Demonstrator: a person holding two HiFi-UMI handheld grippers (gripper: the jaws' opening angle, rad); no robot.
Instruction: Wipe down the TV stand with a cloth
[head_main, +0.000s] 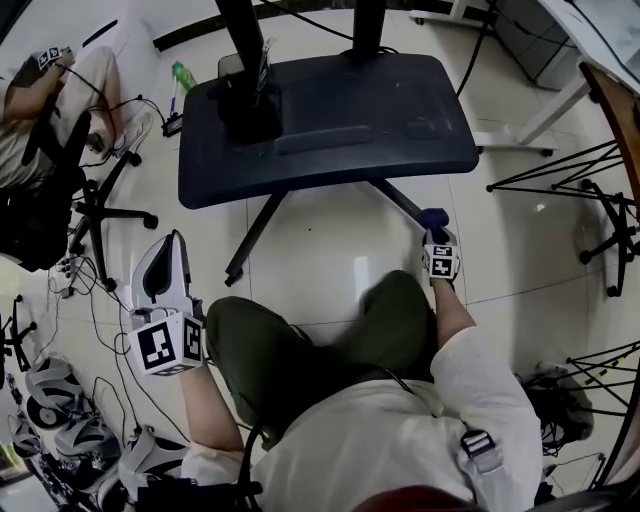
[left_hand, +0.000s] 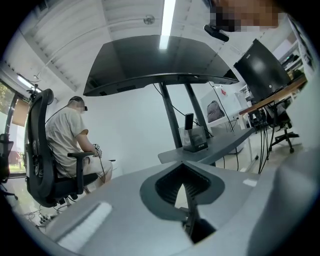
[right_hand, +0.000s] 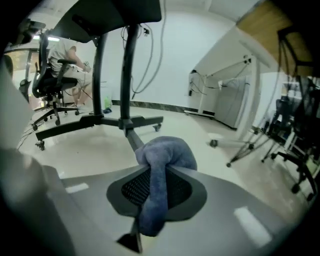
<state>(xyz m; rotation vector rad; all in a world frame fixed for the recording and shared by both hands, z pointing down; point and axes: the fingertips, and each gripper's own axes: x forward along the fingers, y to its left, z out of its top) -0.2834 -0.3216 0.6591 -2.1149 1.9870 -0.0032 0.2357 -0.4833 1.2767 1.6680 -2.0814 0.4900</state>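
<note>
The TV stand's dark shelf (head_main: 330, 120) fills the top middle of the head view, with its poles rising behind and its legs (head_main: 400, 205) spreading over the pale floor. My right gripper (head_main: 436, 236) is low beside the right leg, shut on a blue cloth (head_main: 433, 217). In the right gripper view the cloth (right_hand: 167, 152) bulges out of the right gripper (right_hand: 155, 186), with the stand's wheeled base (right_hand: 125, 122) just beyond. My left gripper (head_main: 172, 245) hangs by my left knee, shut and empty. The left gripper (left_hand: 184, 166) looks up at the shelf (left_hand: 210, 147) and the TV (left_hand: 150, 60).
A person sits in an office chair (head_main: 60, 150) at the far left. A green bottle (head_main: 182, 75) stands on the floor by the stand. Black wire frames (head_main: 590, 200) line the right side. Cables and headsets (head_main: 60, 420) lie at lower left. A dark box (head_main: 245, 100) stands on the shelf.
</note>
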